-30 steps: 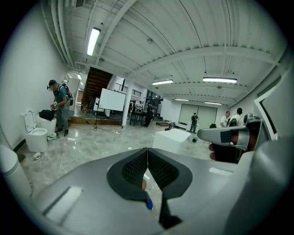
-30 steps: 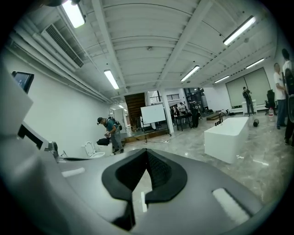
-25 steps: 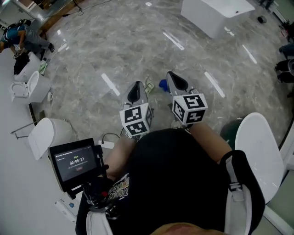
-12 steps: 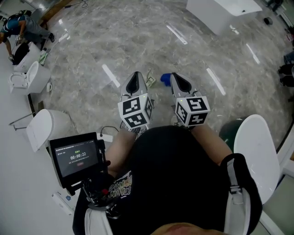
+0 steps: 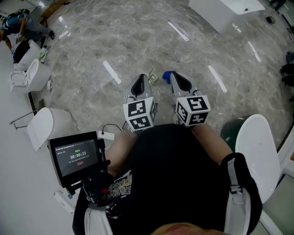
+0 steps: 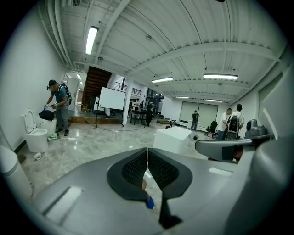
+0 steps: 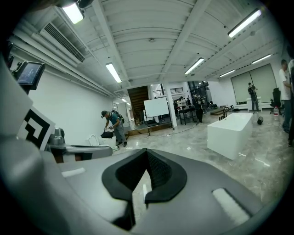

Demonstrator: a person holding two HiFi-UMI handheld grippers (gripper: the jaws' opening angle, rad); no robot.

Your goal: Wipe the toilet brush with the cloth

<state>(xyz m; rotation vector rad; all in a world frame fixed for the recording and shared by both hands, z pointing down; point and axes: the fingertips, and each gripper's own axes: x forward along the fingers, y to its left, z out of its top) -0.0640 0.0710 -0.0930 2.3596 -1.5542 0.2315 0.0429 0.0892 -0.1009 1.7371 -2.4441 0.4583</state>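
Note:
My left gripper (image 5: 140, 78) and right gripper (image 5: 172, 75) are held side by side over the marble floor, both pointing forward and slightly down. Each is shut with nothing between its jaws, as the left gripper (image 6: 147, 153) and right gripper (image 7: 147, 153) show in their own views. A small blue thing (image 5: 166, 75) lies on the floor just off the right gripper's tip, and a pale green and white thing (image 5: 153, 77) lies between the two tips. The blue thing (image 6: 149, 202) also shows under the left jaws. I cannot make out a toilet brush or a cloth as such.
Two white toilets (image 5: 28, 81) (image 5: 43, 127) stand at the left wall and a white toilet lid (image 5: 258, 149) at my right. A white bathtub (image 5: 227, 11) stands far ahead. A timer screen (image 5: 76, 158) hangs at my left hip. A person (image 6: 57, 105) bends over a toilet; others (image 6: 234, 121) stand far right.
Both grippers have shifted a little forward in the head view, the right one sinking slightly. Its tip now lies right beside the blue thing. Both stayed shut.

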